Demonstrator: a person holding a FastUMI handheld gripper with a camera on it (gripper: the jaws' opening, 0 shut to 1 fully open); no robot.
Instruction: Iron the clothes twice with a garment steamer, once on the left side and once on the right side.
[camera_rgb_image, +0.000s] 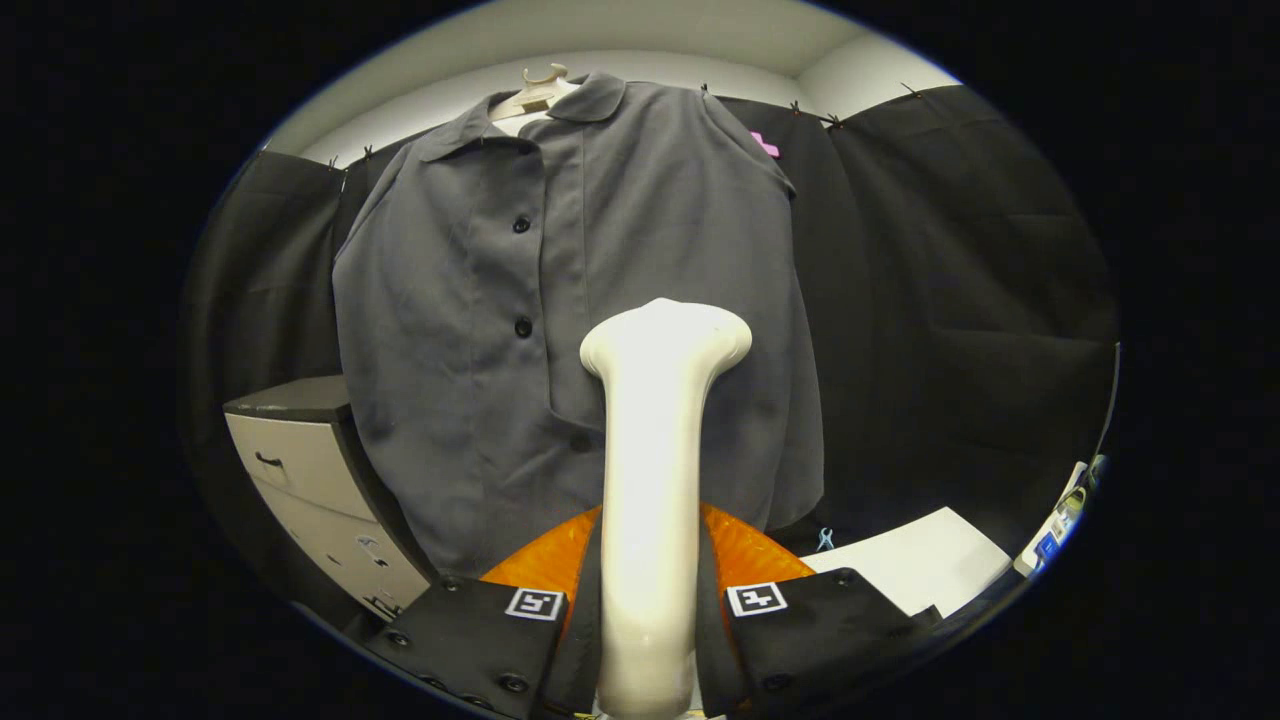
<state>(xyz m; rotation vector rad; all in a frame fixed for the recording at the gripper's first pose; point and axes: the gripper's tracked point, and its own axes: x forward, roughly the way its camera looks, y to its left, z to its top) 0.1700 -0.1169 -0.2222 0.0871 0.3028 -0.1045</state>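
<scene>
Hand-held gripper: the hand-held gripper (648, 610) is clenched on the garment steamer, one finger pressing each side of its handle; each finger carries a square black-and-white marker tag on its upper face.
Garment steamer: a smooth, glossy cream-white plastic garment steamer (655, 480) stands upright between the fingers, its long handle rising to a flared, flat-topped head.
Steamer head: it sits in front of the lower middle of the shirt, just right of the button placket; whether it touches the cloth cannot be told.
Shirt: a dark grey short-sleeved button-front shirt (560, 300) with a flat collar hangs ahead of the fingers, front facing the camera, dark buttons running down its centre.
Hanger: a pale cream hanger (537, 92) holds the shirt at the collar, its hook up by the white wall.
Drawer cabinet: a light grey cabinet with a dark top (315, 480) stands left of the shirt, its drawers shut, so their contents cannot be seen.
Surface: a white surface (925, 565) lies right of the fingers, below the black cloth wall.
Small clip: a little light blue clip (824, 540) sits at the near edge of the shirt hem, by the white surface.
Writing: none can be read; the finger tags bear patterns, not words.
</scene>
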